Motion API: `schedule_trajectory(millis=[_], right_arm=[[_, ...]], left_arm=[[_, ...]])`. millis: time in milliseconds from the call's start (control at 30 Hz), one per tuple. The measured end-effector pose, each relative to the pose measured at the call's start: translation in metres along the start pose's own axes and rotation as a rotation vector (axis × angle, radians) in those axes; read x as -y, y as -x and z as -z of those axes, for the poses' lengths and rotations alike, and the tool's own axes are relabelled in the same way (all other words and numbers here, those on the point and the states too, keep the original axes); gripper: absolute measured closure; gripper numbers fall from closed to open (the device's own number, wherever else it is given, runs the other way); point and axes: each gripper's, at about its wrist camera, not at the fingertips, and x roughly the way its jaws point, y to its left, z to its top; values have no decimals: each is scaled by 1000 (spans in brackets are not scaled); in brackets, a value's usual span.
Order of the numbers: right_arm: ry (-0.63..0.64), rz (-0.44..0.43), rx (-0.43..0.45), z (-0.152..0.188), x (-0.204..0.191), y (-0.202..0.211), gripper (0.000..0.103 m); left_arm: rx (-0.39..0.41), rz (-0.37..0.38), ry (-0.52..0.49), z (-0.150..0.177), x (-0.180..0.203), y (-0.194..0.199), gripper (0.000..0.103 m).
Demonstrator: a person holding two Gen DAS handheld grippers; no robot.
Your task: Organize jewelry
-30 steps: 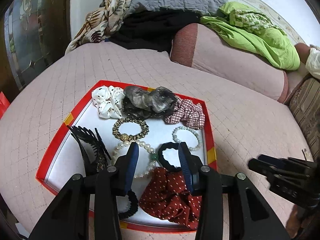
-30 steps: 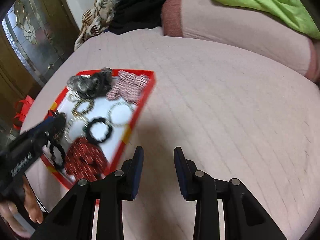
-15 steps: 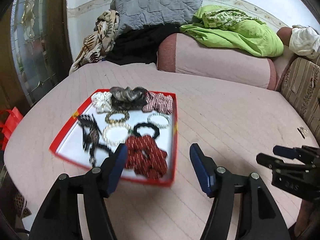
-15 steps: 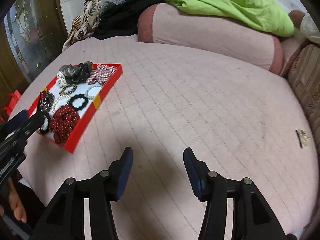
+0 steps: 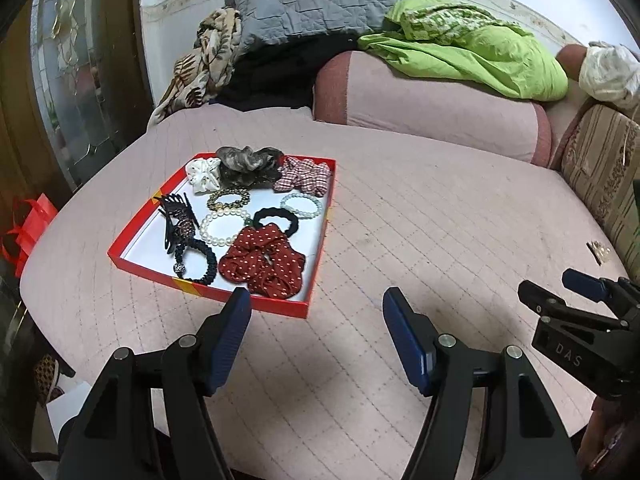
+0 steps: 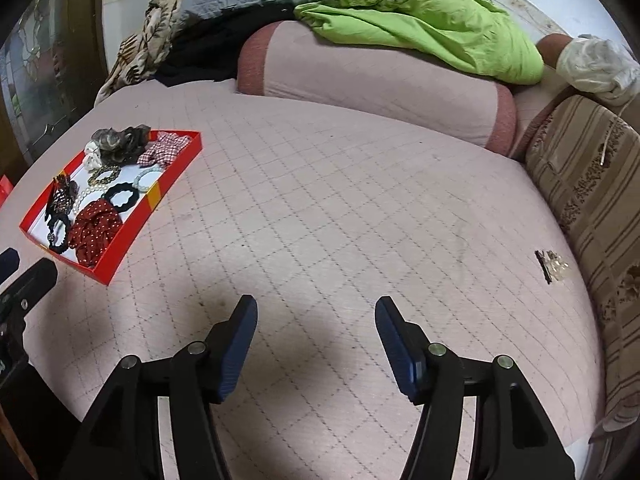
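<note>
2 grippers: left gripper (image 5: 316,308) released, empty; right gripper (image 6: 316,316) jaws opening, empty.
Hair clip (image 6: 552,266): far right of right gripper, nearer arm.
Tray (image 5: 320,248): left.

Pink quilted bed (image 5: 420,216) bearing a red tray (image 5: 132,240), a bolster (image 5: 432,108), a small hair clip (image 6: 550,266).

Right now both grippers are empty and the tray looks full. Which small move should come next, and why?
Probably swing the right gripper toward the small clip lying alone by the striped cushion. It seems the only piece outside the red tray, it lies on that gripper's side, and its jaws are opening with nothing between them. The left gripper is empty too, but nearer the tray.
</note>
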Motion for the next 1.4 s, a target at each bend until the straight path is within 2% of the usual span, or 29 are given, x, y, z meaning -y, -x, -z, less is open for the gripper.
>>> schedule_trajectory(millis=[233,367,567,1400], right_arm=[[-28,0,-2,4,8,2,36],[-28,-2,9,6,8,6,34],[-43,0,24,10,17,10,31],[-29,-15,16,17,11,12,27]], left_arm=[[13,-32,-45,0,16,10,35],[26,-61,-51,-1,20,13,28],[17,-105,-42,-2,23,14,28],[-10,-65,-27,5,24,11,26]])
